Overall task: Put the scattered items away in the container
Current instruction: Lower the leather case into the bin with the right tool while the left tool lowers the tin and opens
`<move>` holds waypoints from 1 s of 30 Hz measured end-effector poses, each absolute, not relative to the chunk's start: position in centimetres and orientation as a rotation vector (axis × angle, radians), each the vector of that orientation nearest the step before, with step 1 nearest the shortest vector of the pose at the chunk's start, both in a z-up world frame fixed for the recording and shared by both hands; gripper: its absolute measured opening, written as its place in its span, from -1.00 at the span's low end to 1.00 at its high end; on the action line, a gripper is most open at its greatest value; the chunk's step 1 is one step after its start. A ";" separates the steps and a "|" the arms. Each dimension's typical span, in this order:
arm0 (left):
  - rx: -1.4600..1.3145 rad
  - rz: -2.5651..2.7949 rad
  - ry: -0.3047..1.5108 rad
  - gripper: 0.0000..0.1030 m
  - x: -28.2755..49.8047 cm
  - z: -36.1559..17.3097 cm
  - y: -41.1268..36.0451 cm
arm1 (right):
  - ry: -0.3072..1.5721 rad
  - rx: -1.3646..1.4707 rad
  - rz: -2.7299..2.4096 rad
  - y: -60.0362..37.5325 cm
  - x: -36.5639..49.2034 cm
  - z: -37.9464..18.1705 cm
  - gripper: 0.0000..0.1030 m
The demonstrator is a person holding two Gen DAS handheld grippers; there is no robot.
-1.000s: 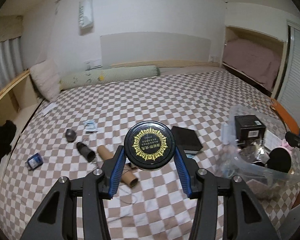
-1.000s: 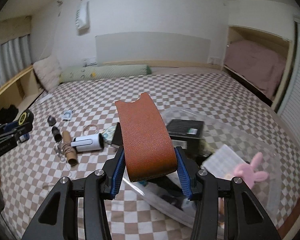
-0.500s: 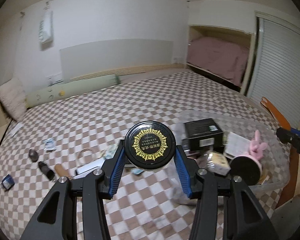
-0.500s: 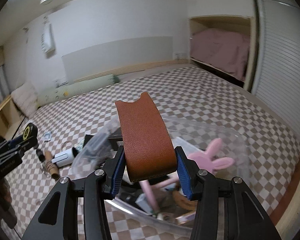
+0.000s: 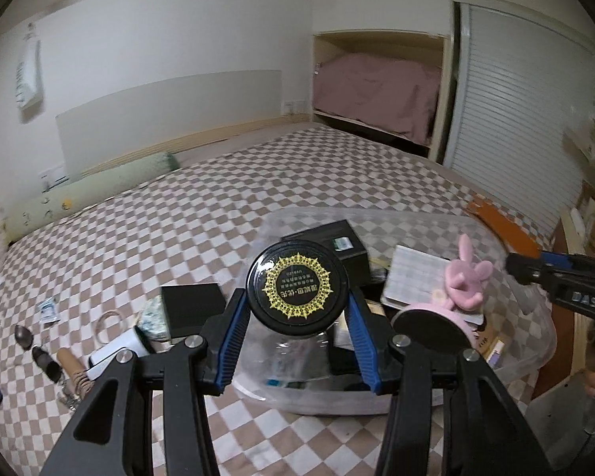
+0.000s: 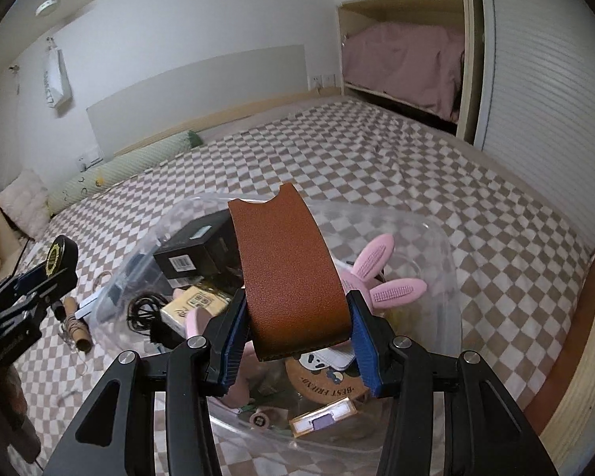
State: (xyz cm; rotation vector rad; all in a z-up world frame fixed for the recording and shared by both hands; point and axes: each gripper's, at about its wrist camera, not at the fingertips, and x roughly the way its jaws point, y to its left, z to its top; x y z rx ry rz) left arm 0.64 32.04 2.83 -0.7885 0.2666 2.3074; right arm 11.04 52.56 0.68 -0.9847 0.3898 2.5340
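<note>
Centre frame: left gripper [image 5: 297, 311] clamping black tin [image 5: 296, 292]; right gripper [image 6: 298, 327] clamping brown strap [image 6: 287, 273]. Below, partly hidden: clear tub [image 6: 442, 238] holding black box [image 6: 192, 254], pink rabbit [image 6: 380, 277].

Open checkered bed [image 6: 436, 182] lies beyond the crowded clear container [image 6: 448, 246]; loose clutter [image 5: 71, 361] lies left.

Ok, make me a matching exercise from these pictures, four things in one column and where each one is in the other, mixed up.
Things:
1. round black lid
2. brown leather case
3. pink bunny toy
4. cardboard tube

Places:
A. lying on the checkered bedspread outside the bin
B. between the right gripper pads
C. inside the clear plastic bin
D. between the left gripper pads

Pairs: 1-D, 2-B, 3-C, 4-A
</note>
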 end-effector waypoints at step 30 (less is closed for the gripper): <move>-0.782 2.122 0.338 -0.04 1.4 0.1 36.6 | 0.402 -1.063 2.469 53.4 5.2 -2.4 0.60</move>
